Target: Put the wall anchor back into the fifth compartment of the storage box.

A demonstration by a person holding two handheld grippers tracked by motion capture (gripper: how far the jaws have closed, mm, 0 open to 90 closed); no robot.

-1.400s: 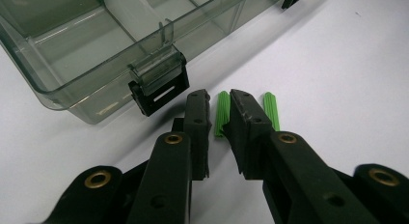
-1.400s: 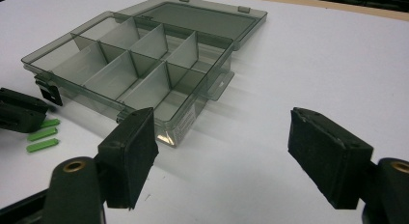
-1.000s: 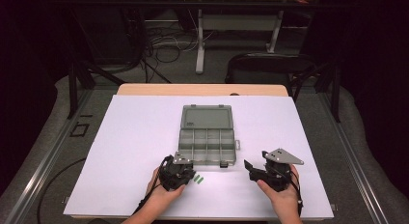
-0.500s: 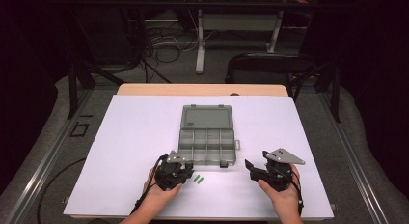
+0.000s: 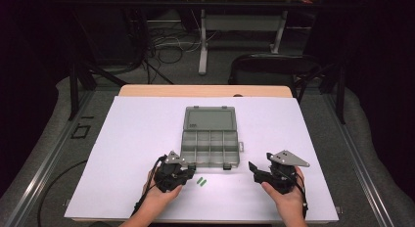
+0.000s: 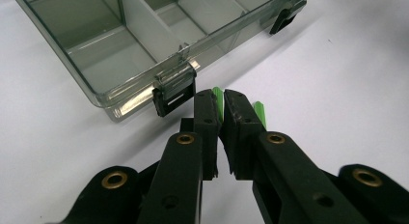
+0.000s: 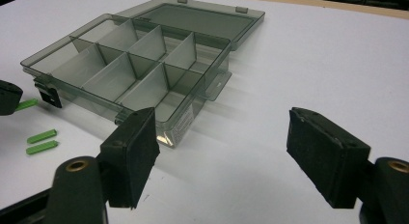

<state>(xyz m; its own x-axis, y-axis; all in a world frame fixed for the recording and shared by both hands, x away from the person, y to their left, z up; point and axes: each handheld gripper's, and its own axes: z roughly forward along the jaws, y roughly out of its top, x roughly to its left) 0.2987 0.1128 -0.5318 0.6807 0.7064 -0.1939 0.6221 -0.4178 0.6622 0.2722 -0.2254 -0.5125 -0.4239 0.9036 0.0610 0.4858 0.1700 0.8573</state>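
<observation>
A white-covered bench (image 5: 147, 139) stands in a dark room. Nearest, the left gripper (image 6: 221, 108) is clamped on a green stick (image 6: 218, 96), its lower part hidden between the pads; another green stick (image 6: 260, 110) peeks out just behind. The right gripper (image 7: 222, 151) stands wide apart, holding nothing. Beyond lies the open compartment box (image 5: 210, 141), then cables and a chair.

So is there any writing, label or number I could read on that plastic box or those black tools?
None can be read.
The compartment box carries a small pale sticker on its front wall: too blurred to read.
The lid shows a faint rectangular patch: no legible letters.
The left gripper and right gripper show brass rivets, no markings.
</observation>
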